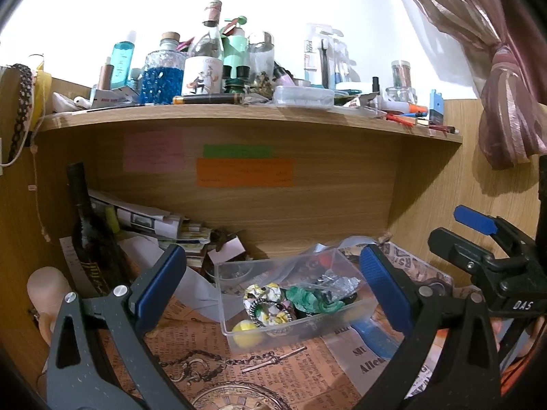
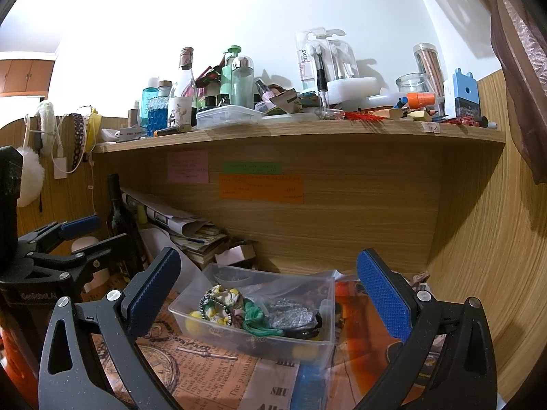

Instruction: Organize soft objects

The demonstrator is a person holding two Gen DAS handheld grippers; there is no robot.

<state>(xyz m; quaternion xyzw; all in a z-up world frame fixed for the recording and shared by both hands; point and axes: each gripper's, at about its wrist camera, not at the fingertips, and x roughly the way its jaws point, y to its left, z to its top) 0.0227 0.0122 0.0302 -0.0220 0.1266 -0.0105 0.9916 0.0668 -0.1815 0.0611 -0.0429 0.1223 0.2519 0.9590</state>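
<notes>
Both hand-held grippers hang above the desk with blue-padded jaws spread wide and nothing between them: the left hand-held gripper [image 1: 273,294] and the right hand-held gripper [image 2: 270,304]. Between each pair of jaws sits a clear rectangular plastic box [image 2: 191,302] on the newspaper-print desk covering [image 2: 212,372]. Inside the box lie a yellow floral fabric scrunchie [image 2: 218,302], a green fabric scrunchie [image 2: 256,317], and a crumpled silver piece [image 2: 290,314]. Behind the box stands a wooden shelf [image 2: 301,133] loaded with bottles, and a dark wine bottle [image 1: 85,225] stands at the left.
</notes>
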